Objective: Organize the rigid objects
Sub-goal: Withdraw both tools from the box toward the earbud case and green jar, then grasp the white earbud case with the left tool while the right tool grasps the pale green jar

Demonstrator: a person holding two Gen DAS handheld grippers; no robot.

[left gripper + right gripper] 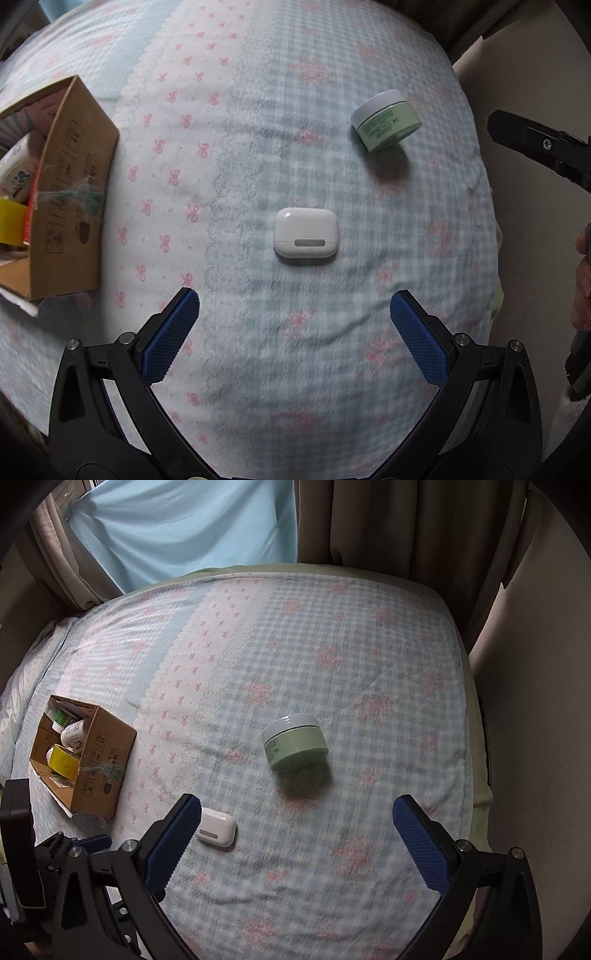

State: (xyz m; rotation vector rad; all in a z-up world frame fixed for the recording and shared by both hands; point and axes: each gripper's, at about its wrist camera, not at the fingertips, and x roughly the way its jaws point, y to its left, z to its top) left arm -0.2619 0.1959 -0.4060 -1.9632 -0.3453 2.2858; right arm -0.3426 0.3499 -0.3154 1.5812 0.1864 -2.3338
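Note:
A white earbud case (306, 232) lies flat on the bed, a short way ahead of my open, empty left gripper (294, 302). It also shows in the right wrist view (217, 830), beside my right gripper's left finger. A green cream jar with a white lid (386, 120) sits tilted on the quilt to the far right; it is ahead of my open, empty right gripper (297, 806) in the right wrist view (294, 743). A cardboard box (70, 192) at the left holds bottles and a yellow roll; it also shows in the right wrist view (99, 760).
The quilted bedspread (332, 657) covers the bed. Curtains (388, 520) and a blue sheet (184, 528) hang behind it. The bed's right edge drops off by a beige wall (535, 701). The right gripper's body (535, 144) shows at the left wrist view's right edge.

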